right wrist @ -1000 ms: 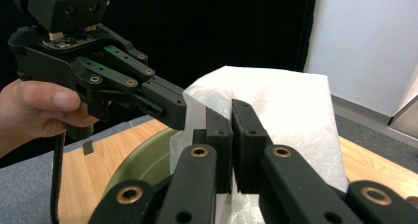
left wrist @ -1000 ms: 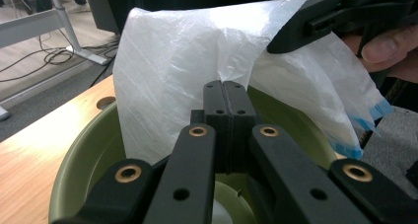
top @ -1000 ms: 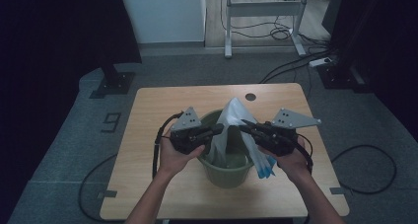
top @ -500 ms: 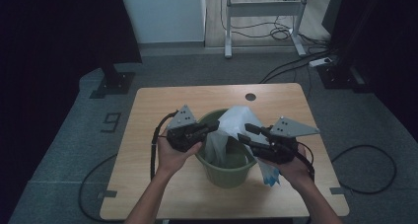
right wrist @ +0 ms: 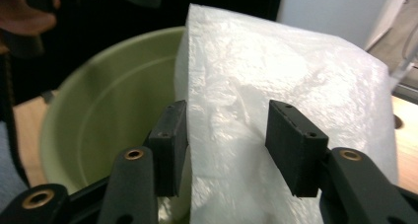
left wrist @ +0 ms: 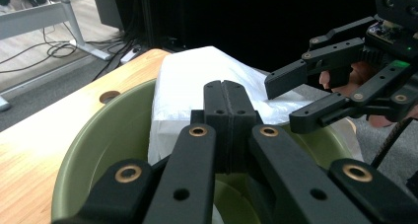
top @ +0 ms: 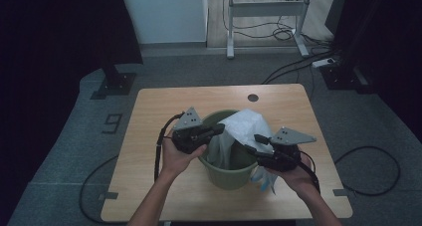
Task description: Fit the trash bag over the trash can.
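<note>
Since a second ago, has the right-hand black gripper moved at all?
Yes. The right gripper has slid toward the table's near edge, off the green bucket, jaws just opening around the white bag.

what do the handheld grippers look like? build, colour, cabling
Both the left gripper and the right gripper are matte black, with two flat link arms fixed by brass-coloured rivets and blocky ribbed pads. Each carries a grey triangular plate on top and trails a black cable. The forearms are bare.
</note>
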Demonstrator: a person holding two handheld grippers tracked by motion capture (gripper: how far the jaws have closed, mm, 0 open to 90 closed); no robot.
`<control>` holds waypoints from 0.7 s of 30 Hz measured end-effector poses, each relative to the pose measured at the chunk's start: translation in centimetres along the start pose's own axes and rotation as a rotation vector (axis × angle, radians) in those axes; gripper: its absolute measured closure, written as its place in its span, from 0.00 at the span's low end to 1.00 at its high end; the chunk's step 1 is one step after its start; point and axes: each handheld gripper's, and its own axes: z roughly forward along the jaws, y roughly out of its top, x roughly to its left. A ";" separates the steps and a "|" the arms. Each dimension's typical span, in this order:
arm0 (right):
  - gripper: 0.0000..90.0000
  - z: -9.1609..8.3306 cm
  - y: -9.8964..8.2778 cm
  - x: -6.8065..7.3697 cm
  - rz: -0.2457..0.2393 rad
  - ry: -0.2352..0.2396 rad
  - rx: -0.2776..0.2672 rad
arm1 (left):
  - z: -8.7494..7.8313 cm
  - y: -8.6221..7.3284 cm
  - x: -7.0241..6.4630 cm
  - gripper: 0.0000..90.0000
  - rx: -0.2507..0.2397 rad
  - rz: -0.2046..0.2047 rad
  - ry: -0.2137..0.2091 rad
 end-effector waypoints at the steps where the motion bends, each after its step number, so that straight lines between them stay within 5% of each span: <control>1: 0.59 0.0 0.0 0.0 0.000 0.000 0.000 | 0.0 0.0 0.0 1.00 0.000 0.000 0.000; 4: 0.83 -0.1 -0.3 -0.1 -0.010 -0.014 0.022 | -0.1 -0.1 0.0 1.00 0.001 -0.001 -0.001; 8: 0.96 -0.3 -0.3 -0.4 0.012 -0.022 0.020 | -0.1 -0.2 0.0 1.00 0.002 -0.002 -0.002; 18: 0.98 -1.0 1.8 -0.5 0.038 0.047 -0.053 | -0.3 -0.6 -0.6 1.00 -0.007 0.011 -0.027; 21: 0.99 -1.0 2.6 -0.2 0.026 0.064 -0.060 | -0.5 -0.6 -1.0 0.91 -0.013 0.033 -0.020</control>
